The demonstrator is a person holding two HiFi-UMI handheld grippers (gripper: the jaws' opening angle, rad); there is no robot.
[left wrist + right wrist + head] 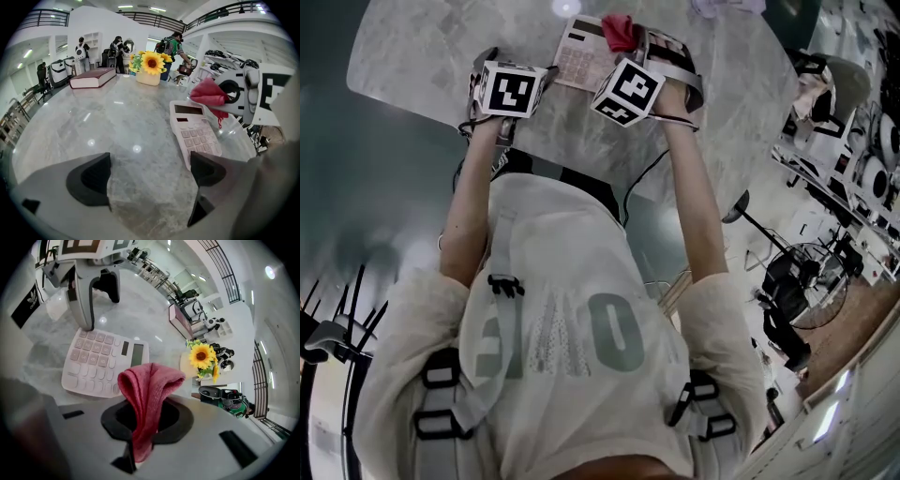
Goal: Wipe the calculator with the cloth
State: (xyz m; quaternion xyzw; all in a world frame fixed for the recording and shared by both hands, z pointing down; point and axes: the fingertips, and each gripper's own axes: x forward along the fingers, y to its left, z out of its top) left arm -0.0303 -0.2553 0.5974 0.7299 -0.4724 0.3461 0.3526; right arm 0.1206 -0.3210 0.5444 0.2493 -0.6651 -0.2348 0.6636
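Observation:
A pale pink calculator (581,56) (194,131) (103,364) lies flat on the marble table (441,56). My right gripper (147,420) (649,42) is shut on a red cloth (145,394) (619,31) (211,96), which hangs just above the calculator's far right edge. My left gripper (150,176) (483,75) stands open over bare table at the calculator's near left side. Its right finger (206,168) is close to the calculator's near corner; touching or not is unclear.
A pot of sunflowers (151,68) (202,359) and a dark red book (93,77) stand at the table's far side. Several people (117,47) are in the hall beyond. A floor fan (802,281) stands right of the table.

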